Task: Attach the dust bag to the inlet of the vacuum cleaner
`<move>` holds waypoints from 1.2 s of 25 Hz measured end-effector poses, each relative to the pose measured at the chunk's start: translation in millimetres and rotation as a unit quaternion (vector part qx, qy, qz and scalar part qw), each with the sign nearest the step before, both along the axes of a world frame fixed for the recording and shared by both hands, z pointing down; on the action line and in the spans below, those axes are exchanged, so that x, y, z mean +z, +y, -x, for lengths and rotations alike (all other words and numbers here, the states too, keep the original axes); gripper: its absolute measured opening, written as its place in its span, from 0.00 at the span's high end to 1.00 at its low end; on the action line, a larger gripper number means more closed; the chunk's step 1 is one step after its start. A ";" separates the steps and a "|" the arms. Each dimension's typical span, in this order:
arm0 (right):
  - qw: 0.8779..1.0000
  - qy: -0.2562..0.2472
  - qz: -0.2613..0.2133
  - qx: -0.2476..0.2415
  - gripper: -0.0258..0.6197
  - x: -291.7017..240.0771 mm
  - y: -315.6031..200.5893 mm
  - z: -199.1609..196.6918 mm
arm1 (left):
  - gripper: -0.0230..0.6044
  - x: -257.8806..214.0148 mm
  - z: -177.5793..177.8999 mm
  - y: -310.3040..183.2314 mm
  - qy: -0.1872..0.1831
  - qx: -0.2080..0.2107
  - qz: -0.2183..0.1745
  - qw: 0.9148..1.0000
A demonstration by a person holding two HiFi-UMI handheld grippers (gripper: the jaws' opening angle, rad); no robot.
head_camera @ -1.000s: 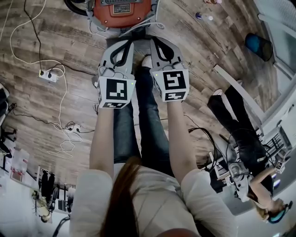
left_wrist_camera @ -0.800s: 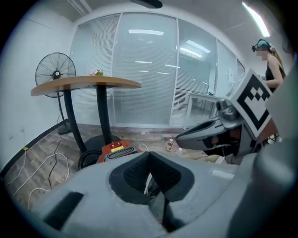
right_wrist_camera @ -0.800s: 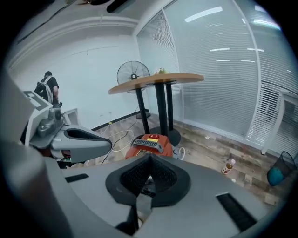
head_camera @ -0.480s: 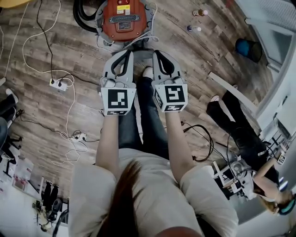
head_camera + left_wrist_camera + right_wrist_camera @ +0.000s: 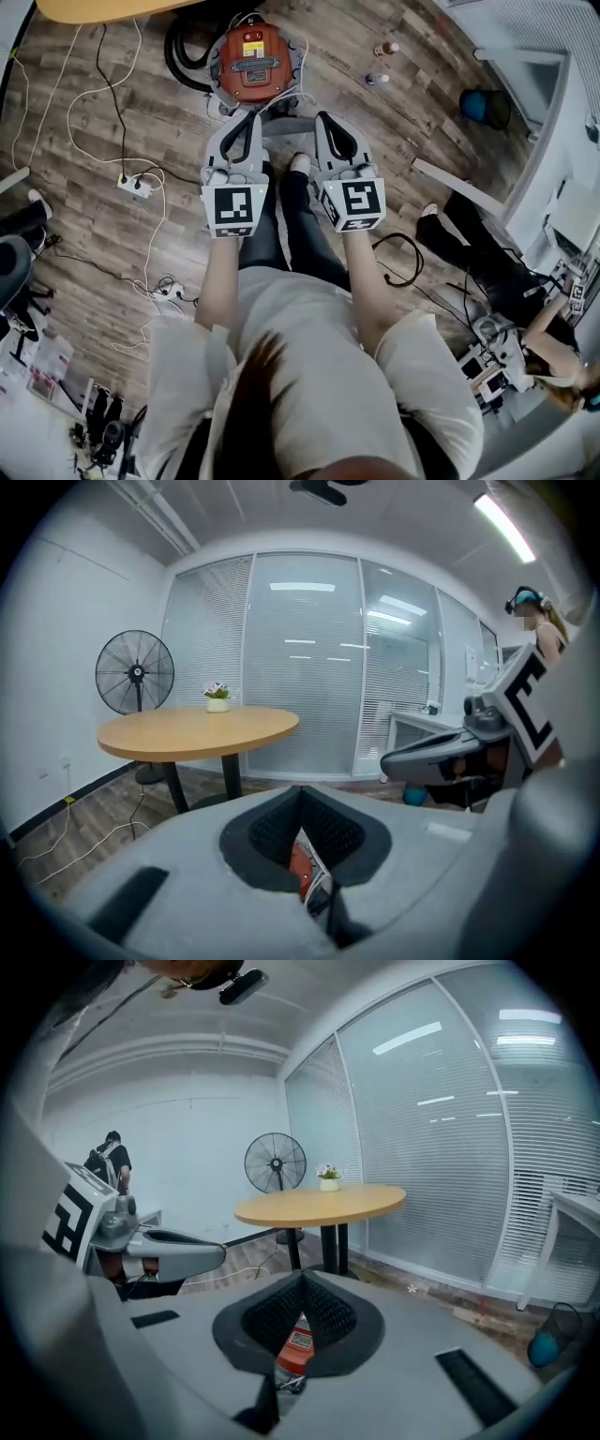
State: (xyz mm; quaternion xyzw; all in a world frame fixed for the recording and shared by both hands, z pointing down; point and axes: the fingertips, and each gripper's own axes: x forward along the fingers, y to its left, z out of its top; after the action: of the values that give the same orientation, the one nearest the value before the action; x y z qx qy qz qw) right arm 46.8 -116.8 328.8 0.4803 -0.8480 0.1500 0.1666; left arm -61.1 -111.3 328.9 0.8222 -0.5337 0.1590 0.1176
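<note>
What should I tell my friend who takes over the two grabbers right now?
Left gripper: shut, empty.
Right gripper: shut, empty.
Both are held side by side, pointing toward the round orange-red vacuum cleaner, which stands on the wooden floor ahead of the person's feet.
No dust bag shows in any view.
Done: nothing visible.
Left: find the bag, pick it up, fit it to the vacuum's inlet.

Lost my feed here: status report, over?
Left gripper shut, empty. Right gripper shut, empty. Vacuum cleaner on floor ahead, untouched; no dust bag seen. Black hose curled beside it.
</note>
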 end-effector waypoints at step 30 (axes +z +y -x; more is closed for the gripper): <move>0.992 -0.062 -0.108 0.017 0.95 -177.6 78.0 -25.2 | 0.94 -177.5 -30.2 61.9 0.039 -0.006 -0.088 0.995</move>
State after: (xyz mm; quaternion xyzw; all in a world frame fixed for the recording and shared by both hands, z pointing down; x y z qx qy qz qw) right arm 72.0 -38.8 151.3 0.4994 -0.8597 0.0900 0.0584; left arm -30.9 -49.4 151.4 0.8320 -0.5451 0.0785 0.0664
